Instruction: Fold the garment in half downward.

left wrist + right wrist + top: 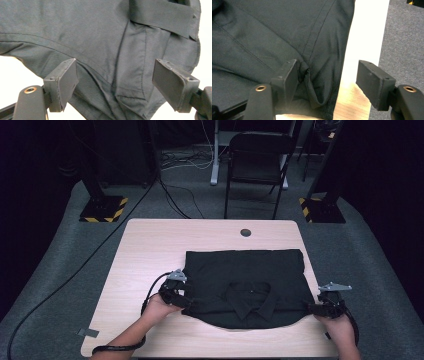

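While the dark collared shirt [245, 287] lies folded into a rough rectangle on the wooden table [150, 250], collar toward the person and sleeves apparently tucked away, the folding looks well along; what seems left is one more fold, or a squaring up of the near hem, which curves unevenly.

At the shirt's left near corner sits the left gripper [186, 296], its jaws spread wide with the cloth's seamed edge [117, 82] lying between them, not pinched. At the shirt's right near corner sits the right gripper [311, 309], jaws also wide: one pad touches a small bunched fold of the side seam [308, 75], the other hangs apart over bare tabletop. Neither claw holds anything, though how deep the cloth reaches into the left jaws is hard to judge from so close.

Beyond the shirt, the right side edge runs close to the table's right rim, leaving little room there. Left of the shirt and past its far edge the tabletop is free, up to a round cable hole [245, 232]. A folding chair [257, 162] stands well beyond the shirt on the floor.
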`<state>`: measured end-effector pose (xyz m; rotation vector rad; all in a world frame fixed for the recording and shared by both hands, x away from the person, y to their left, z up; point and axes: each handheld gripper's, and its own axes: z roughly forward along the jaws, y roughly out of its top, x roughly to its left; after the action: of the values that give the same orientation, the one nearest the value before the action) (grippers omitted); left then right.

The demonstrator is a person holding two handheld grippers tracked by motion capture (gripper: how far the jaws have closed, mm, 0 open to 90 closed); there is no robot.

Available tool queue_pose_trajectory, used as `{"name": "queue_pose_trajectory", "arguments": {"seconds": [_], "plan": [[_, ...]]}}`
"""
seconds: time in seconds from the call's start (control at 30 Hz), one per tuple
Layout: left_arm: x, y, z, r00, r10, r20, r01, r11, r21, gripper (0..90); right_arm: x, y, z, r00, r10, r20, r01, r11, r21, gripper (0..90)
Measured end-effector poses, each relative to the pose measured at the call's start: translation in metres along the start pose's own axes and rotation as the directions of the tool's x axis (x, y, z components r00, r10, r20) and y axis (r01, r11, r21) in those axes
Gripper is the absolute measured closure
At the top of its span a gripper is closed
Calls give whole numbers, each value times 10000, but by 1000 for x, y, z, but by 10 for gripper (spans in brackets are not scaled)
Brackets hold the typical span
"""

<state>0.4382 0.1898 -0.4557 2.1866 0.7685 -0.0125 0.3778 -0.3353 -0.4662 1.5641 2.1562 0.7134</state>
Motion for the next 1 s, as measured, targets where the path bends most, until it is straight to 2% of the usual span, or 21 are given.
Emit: {"name": "queue_pose_trajectory", "arguments": {"seconds": [0.07,0.13,0.3,0.5,0.67,1.0], "plan": [[1,1,0,10000,-16,-15,16,10000,-40,187,1,0,0,9999,-17,146,17,10000,-3,292],[2,3,0,10000,23,-79,-23,10000,-25,179,0,0,0,9999,0,136,0,10000,8,296],[6,7,0,9992,-16,-393,15,10000,-27,165,0,-1,0,9999,-39,162,39,10000,-32,273],[11,11,1,9974,-64,-715,66,10000,23,155,0,-1,1,9991,-18,430,20,10000,-42,209],[20,15,1,9958,-232,-890,219,9996,-150,154,1,-1,1,9982,-12,607,16,10000,-75,194],[34,25,0,9914,-570,-1179,519,9976,-465,150,0,-2,2,9979,68,640,-58,9999,-157,174]]}}
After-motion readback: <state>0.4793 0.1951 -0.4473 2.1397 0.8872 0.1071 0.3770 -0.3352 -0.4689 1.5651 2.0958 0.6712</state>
